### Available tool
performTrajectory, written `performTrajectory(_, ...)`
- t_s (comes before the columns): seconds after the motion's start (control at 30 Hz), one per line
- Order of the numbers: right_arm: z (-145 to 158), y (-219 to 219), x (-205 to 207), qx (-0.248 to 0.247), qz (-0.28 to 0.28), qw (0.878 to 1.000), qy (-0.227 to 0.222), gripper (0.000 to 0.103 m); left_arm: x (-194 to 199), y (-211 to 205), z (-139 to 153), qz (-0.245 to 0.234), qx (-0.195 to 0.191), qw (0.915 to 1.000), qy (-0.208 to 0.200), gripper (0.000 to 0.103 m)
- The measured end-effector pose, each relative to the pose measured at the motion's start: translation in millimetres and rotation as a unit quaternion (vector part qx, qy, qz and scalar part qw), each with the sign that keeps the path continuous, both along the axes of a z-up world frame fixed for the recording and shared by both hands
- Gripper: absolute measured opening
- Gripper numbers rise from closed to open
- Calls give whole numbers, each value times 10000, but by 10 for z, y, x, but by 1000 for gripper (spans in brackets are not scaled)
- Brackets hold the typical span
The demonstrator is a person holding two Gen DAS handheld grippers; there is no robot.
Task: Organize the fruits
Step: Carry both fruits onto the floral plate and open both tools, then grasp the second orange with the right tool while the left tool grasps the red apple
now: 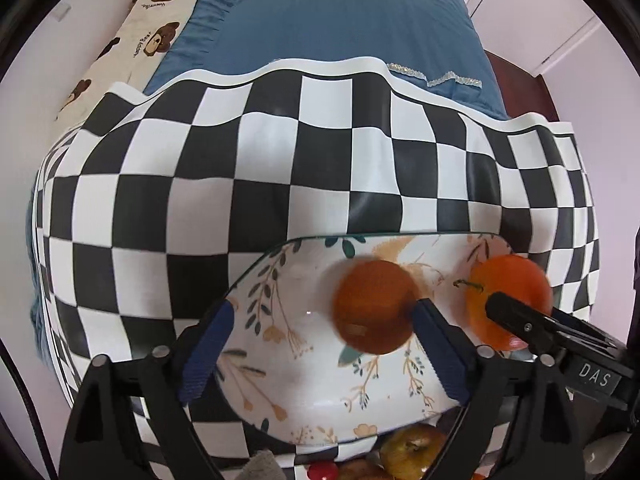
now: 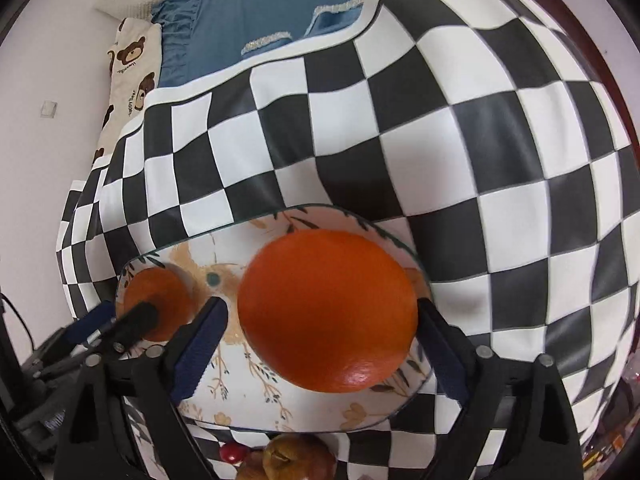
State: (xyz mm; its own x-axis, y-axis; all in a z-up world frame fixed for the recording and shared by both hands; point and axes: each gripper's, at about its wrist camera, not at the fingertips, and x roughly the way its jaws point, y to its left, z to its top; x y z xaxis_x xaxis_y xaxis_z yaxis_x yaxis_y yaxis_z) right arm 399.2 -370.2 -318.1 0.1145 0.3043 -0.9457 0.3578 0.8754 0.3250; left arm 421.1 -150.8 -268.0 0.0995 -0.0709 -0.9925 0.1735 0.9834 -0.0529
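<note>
While both hand-held grippers hover over the floral plate (image 1: 280,360), two oranges sit in play. The left hand-held gripper (image 1: 322,320) has its blue-padded fingers spread wide apart; a blurred orange (image 1: 374,306) lies on the plate just beside its right finger, touching or nearly so, with plenty of gap on the left side. Over in the right wrist view, the right hand-held gripper (image 2: 322,314) brackets a bigger-looking orange (image 2: 328,312): the right pad meets the fruit's edge, but a sliver of plate shows between the fruit and the left pad, so I cannot tell whether it is truly clamped. That orange sits above the right part of the plate (image 2: 312,412); the other orange (image 2: 160,300) lies at the left. The plate rests on a black-and-white checkered cloth (image 1: 280,168), with a blue bedspread (image 1: 320,20) at the far side and a bear-print pillow (image 1: 152,28) far left. At the near edge, an apple (image 1: 412,446) and a small red fruit (image 1: 322,472) peek in.
</note>
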Motion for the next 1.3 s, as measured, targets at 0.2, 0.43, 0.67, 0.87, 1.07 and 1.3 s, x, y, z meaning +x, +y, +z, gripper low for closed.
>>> performTrajectory(0.2, 286, -31, -314, -146, 42, 9995, -277, 96, -265, 106, 145, -7, 14, 9999, -142, 92)
performTrajectory(0.43, 635, 226, -703, -937, 380, 9932, -578, 96, -803, 164, 332, -255, 294, 9979, -517, 92)
performTrajectory(0.67, 867, 497, -1243, -1312, 652, 9853, -875, 96, -1303, 271, 616, -330, 328, 9942, -973, 92)
performTrajectory(0.87, 1138, 707, -1552, -1391, 585, 9807, -1244, 96, -1668, 402, 927, -282, 199, 9906, -1320, 92)
performTrajectory(1.07, 1412, 817, -1888, -1526, 501, 9748, -1551, 96, -1958, 462, 1167, -255, 92, 9869, -1587, 92)
performTrajectory(1.3, 1601, 925, -2213, -1324, 430, 9756, -1699, 96, -2180, 516, 1297, -274, 20, 9854, -1680, 92)
